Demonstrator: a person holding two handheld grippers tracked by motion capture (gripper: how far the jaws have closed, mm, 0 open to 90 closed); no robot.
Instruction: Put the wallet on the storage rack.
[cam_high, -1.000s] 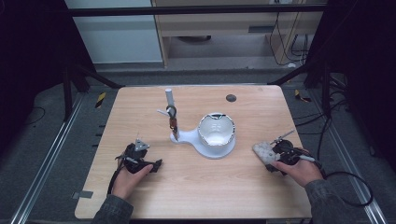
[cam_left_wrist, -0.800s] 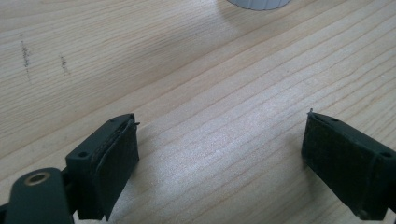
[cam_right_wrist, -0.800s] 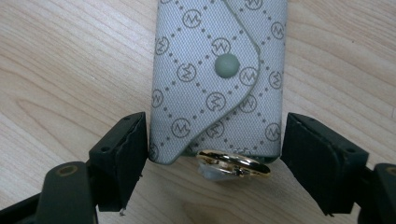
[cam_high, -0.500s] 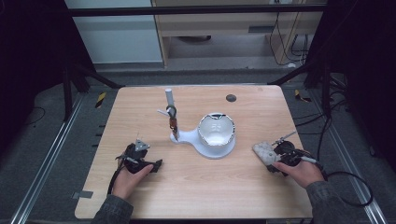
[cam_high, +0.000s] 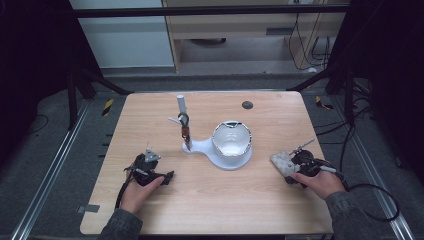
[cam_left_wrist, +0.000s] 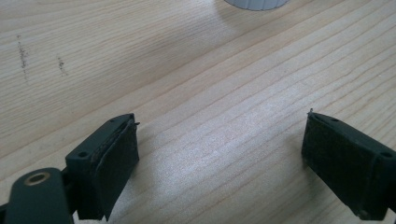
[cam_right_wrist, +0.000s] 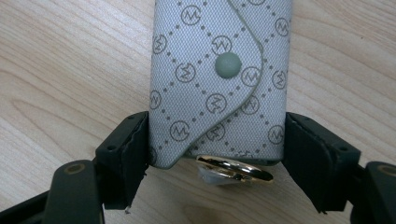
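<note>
I hold my right tongs (cam_high: 289, 167) low over the near right part of the table (cam_high: 150, 115), and their jaws have just been closing in on a small grey pouch (cam_right_wrist: 219, 84) that lies flat on the wood. In the right gripper view both pads (cam_right_wrist: 135, 154) sit against the two long sides of the pouch near its lower end, so I have it pinched between them. The pouch is patterned cloth with a curved flap, shut by a round grey snap (cam_right_wrist: 227, 64). A gold ring (cam_right_wrist: 233, 168) pokes out from its near end, between the jaws. In the high view the pouch (cam_high: 281, 161) shows as a pale patch just left of my right hand (cam_high: 320, 182), well apart from the white stand (cam_high: 220, 152) in the middle of the table.

My left tongs (cam_high: 167, 176) rest at the near left of the table, jaws spread wide with only bare wood between them. On the stand sits a white bowl (cam_high: 231, 140), and at its left a thin post (cam_high: 181, 107) rises with something small hanging on it; from here I cannot make out what that is. A dark round spot (cam_high: 247, 105) lies on the far side of the table.
</note>
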